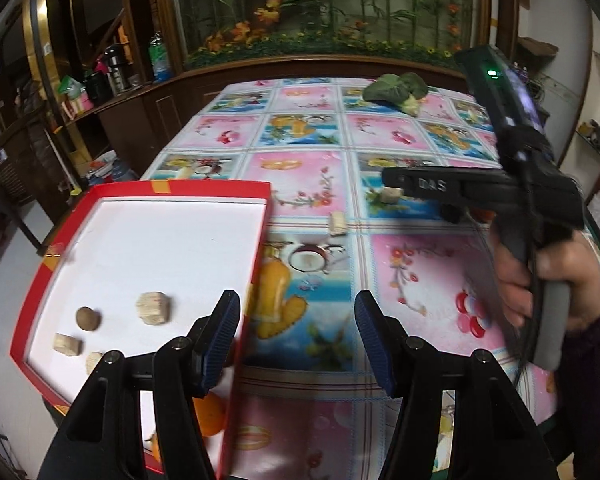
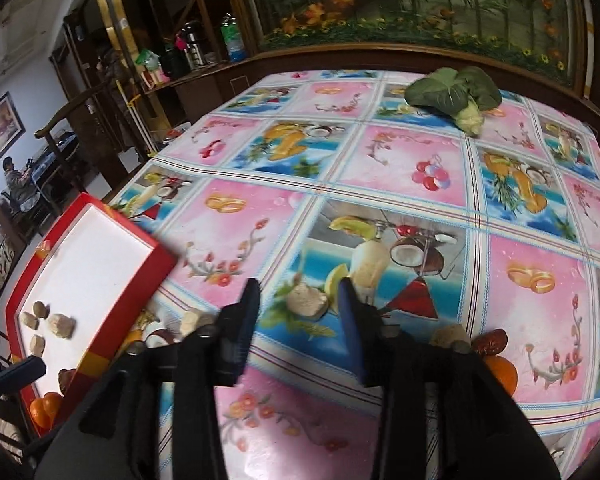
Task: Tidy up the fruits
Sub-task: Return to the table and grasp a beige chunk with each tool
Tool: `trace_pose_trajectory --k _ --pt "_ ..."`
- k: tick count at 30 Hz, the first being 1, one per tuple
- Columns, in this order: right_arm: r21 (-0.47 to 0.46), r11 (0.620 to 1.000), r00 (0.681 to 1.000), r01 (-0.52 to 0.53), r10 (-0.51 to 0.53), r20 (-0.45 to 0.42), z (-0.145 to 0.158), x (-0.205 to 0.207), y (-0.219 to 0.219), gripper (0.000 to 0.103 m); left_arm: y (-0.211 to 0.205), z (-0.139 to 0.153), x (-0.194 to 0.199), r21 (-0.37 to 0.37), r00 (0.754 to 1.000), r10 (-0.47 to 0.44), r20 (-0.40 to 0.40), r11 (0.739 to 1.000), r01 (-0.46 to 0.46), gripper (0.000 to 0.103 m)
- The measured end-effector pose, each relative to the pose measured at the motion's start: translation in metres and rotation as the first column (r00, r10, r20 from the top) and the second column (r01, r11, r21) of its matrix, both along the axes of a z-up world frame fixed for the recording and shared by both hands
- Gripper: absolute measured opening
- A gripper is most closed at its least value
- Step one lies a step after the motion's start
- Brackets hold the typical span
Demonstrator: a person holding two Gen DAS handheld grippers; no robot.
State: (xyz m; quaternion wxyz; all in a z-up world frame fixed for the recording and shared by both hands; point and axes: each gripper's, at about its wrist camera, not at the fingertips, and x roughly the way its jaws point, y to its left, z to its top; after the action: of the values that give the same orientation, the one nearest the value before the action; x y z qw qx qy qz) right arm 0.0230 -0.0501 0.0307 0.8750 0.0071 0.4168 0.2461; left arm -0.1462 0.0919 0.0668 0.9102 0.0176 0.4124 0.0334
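Left tongs (image 1: pixel 296 320): spread wide with nothing between them, hovering above the right wall of the red box and the patterned cloth beside it.
Right tongs (image 2: pixel 300 300): apart and empty, hanging low over the counter; a pale chunk (image 2: pixel 306 300) lies on the cloth in the gap between the fingers, untouched as far as can be seen.
Right hand (image 1: pixel 540 280): seen from the left wrist view, wrapped round the grey handle of the right tool, a dark sleeve at the wrist.
Red box (image 1: pixel 52 256): shallow, white inside, at the left edge of the counter (image 1: pixel 312 128).
In the box: a round brown fruit (image 1: pixel 88 318), a large pale chunk (image 1: pixel 154 308) just right of it, a smaller pale piece (image 1: pixel 67 344) below, another partly hidden by the left tool, and an orange (image 1: pixel 208 414) near the front wall.
Loose on the counter: a second pale piece (image 2: pixel 192 320) just outside the box's right wall; to the right of the right tool, a pale lump (image 2: pixel 450 334), a dark red date (image 2: pixel 490 340) and an orange fruit (image 2: pixel 500 372) close together.
Far end: a leafy green vegetable (image 2: pixel 452 92), well apart from the rest.
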Motion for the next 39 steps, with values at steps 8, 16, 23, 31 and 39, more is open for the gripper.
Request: trace_pose_trajectory --k 8,16,23,31,39 --pt "-0.071 0.996 0.998 -0.047 0.044 -0.037 -0.020 0.008 0.018 0.045 0.009 -0.006 -0.001 -0.046 1.000 0.005 -0.006 0.999 -0.006 0.060" --pt "-0.189 0.982 0.999 -0.021 0.026 0.024 -0.022 0.007 0.029 0.028 0.010 -0.006 0.010 -0.065 1.000 0.003 -0.015 0.998 -0.004 0.060" --pt "-0.067 0.998 0.999 -0.021 0.019 -0.037 -0.011 0.011 0.009 0.028 -0.002 -0.003 0.034 -0.053 0.999 -0.003 -0.037 0.999 0.001 0.060" --pt "0.195 0.973 0.991 0.123 -0.112 -0.067 0.024 0.023 -0.057 0.028 -0.022 -0.016 0.084 -0.045 0.996 0.005 -0.094 0.999 -0.009 0.059" --pt "0.261 0.955 0.989 0.140 -0.121 -0.088 0.029 0.025 -0.067 0.028 -0.027 -0.032 0.106 -0.018 0.989 0.037 -0.143 0.999 -0.040 0.046"
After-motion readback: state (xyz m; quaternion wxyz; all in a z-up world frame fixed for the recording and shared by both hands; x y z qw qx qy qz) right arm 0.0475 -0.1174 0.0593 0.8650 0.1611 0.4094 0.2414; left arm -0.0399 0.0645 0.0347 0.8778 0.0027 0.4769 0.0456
